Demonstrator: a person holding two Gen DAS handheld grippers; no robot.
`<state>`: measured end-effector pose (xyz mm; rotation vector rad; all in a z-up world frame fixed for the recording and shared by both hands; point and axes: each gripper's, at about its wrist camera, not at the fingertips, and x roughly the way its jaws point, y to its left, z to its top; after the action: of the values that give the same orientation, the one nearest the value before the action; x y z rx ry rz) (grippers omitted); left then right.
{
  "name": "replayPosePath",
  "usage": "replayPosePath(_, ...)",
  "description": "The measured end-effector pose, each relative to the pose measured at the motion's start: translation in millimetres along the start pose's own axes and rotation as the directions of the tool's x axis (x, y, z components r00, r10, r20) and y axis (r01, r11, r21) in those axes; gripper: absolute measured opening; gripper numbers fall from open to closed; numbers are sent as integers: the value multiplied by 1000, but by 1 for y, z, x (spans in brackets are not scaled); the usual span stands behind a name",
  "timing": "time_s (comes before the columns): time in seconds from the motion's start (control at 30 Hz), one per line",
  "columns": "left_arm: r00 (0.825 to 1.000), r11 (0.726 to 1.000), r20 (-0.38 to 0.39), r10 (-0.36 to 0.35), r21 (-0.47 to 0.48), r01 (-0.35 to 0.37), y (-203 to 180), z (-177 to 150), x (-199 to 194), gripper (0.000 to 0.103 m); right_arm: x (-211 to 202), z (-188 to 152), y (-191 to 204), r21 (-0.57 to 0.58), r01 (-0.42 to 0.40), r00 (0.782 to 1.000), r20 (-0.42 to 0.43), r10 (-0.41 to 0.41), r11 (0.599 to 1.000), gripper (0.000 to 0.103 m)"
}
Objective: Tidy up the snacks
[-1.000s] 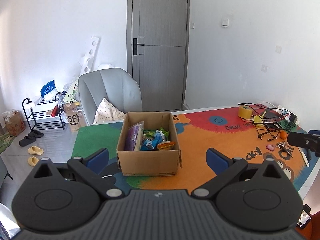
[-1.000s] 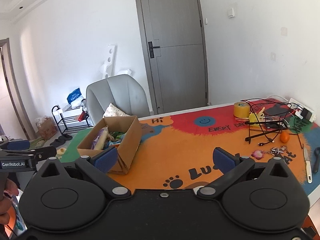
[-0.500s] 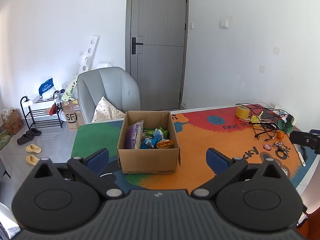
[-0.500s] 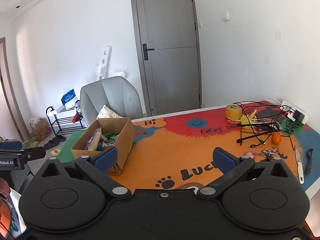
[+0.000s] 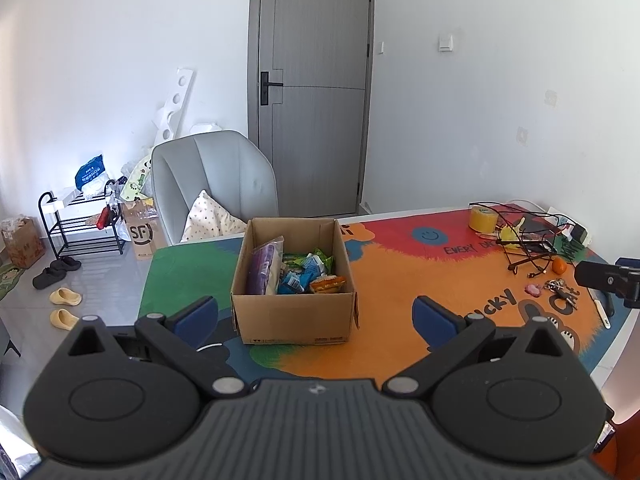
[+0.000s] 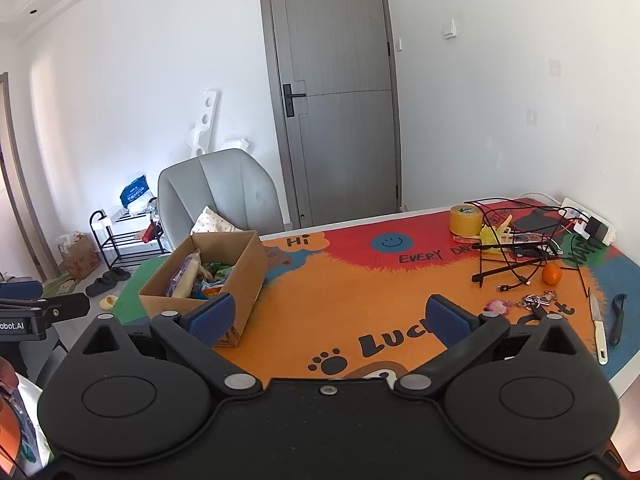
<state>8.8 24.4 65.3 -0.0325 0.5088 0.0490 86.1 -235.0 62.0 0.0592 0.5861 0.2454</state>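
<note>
Both views drawn back, cardboard box (image 5: 294, 312) beyond left gripper (image 5: 316, 316).

Matt brown cardboard box (image 5: 294, 320); glossy plastic snack packets (image 5: 306, 276); soft printed cloth mat (image 6: 360, 292); thin black metal wire rack (image 6: 516, 248).
</note>
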Motion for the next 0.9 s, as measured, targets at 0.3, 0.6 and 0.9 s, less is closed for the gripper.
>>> replayPosePath(0.3, 1000, 1000, -6, -5, 21, 5, -5, -1, 1, 103, 3, 0, 0, -6, 8, 1000, -3, -8, 1000, 103)
replayPosePath(0.6, 999, 1000, -19, -29, 11, 29, -2, -1, 2, 103, 4, -2, 1, -7, 8, 1000, -10, -8, 1000, 103)
replayPosePath(0.9, 1000, 1000, -16, -26, 16, 26, -4, -2, 1, 103, 4, -3, 1, -7, 8, 1000, -14, -8, 1000, 103)
